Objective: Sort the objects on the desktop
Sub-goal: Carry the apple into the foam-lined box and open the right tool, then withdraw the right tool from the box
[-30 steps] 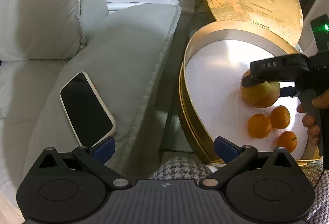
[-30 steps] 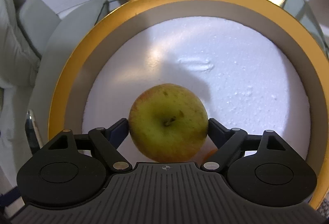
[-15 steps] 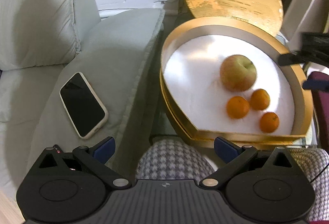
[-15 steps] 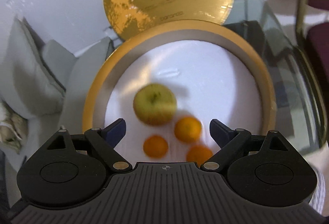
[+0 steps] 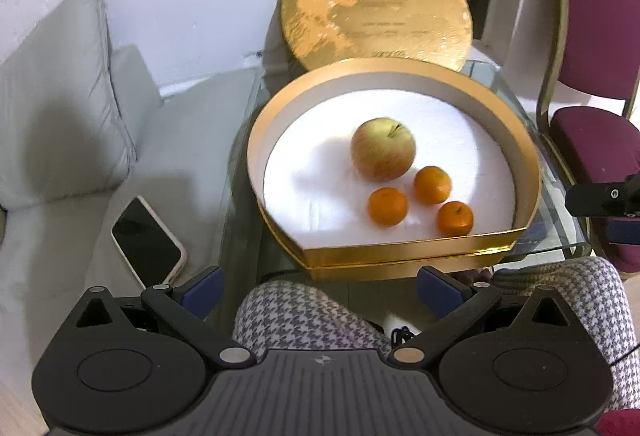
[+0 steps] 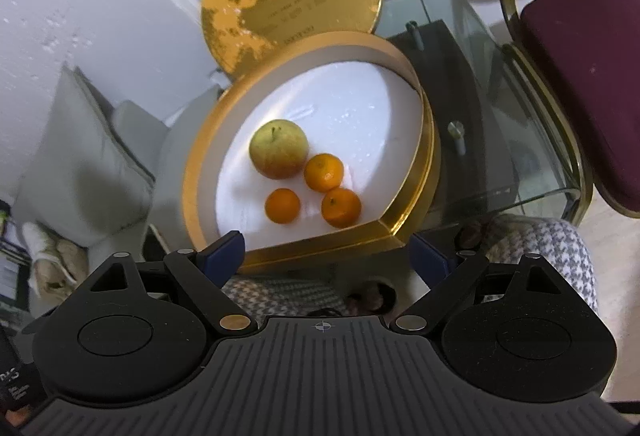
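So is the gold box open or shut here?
Open. The box shows its white inside, holding an apple; its lid stands propped behind it.

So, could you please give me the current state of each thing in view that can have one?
gold box: open, holding fruit
lid: off, propped upright behind the box
apple: resting in the box, stem up
phone: screen dark, face up on the cushion
left gripper: jaws open, empty
right gripper: jaws open, empty
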A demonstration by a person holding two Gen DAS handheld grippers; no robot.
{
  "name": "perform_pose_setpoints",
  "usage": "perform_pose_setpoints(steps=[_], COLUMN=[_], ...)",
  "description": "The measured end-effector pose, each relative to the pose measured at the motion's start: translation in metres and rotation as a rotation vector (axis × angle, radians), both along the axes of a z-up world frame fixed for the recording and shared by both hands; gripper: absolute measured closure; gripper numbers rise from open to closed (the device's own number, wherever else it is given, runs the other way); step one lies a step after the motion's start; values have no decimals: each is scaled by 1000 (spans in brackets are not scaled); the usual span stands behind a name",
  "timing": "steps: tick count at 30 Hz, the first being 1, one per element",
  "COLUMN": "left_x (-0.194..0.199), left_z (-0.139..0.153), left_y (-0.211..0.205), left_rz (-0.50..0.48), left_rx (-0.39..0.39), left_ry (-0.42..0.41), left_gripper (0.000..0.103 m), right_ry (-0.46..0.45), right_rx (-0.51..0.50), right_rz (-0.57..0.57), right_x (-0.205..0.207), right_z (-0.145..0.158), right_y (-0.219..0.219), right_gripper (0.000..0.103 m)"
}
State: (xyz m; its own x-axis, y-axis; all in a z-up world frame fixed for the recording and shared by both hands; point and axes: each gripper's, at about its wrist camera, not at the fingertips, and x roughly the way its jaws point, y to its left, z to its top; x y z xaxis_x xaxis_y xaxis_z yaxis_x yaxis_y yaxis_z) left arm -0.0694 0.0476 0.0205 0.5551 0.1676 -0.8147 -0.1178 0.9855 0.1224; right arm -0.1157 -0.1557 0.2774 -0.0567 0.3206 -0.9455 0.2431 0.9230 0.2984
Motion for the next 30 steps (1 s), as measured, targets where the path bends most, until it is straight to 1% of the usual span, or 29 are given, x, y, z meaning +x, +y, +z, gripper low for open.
perform_pose_setpoints(steps=[6,11,13,19,23,26,30], left_x=[-6,-8,-7,-1,1,1,2], left_z=[12,25,29,37,41,41,38], left_y=[-21,-32,-36,-45,-47,-43,-32], left_rz=[-14,-35,-41,-51,-57,-55,-21], left_rx=[64,88,80,95,98,95,90], left_ry=[-25,-66,-70,-84,-88,-91,-77], left_gripper=[1,1,1,1,1,1,1], right_ry=[-77,-124,-138,-186,-214,-234,-247], right_rx=[46,61,55,60,43,32,19], right_rz=[-33,-40,-38,-61,-55,-39,-19], right_x=[-5,-7,-7,-5,-1,2,7], right_z=[22,34,39,54,62,68,72], right_y=[-16,-26,-29,-41,-44,-44,-40], right_gripper=[11,10,10,9,9,9,8])
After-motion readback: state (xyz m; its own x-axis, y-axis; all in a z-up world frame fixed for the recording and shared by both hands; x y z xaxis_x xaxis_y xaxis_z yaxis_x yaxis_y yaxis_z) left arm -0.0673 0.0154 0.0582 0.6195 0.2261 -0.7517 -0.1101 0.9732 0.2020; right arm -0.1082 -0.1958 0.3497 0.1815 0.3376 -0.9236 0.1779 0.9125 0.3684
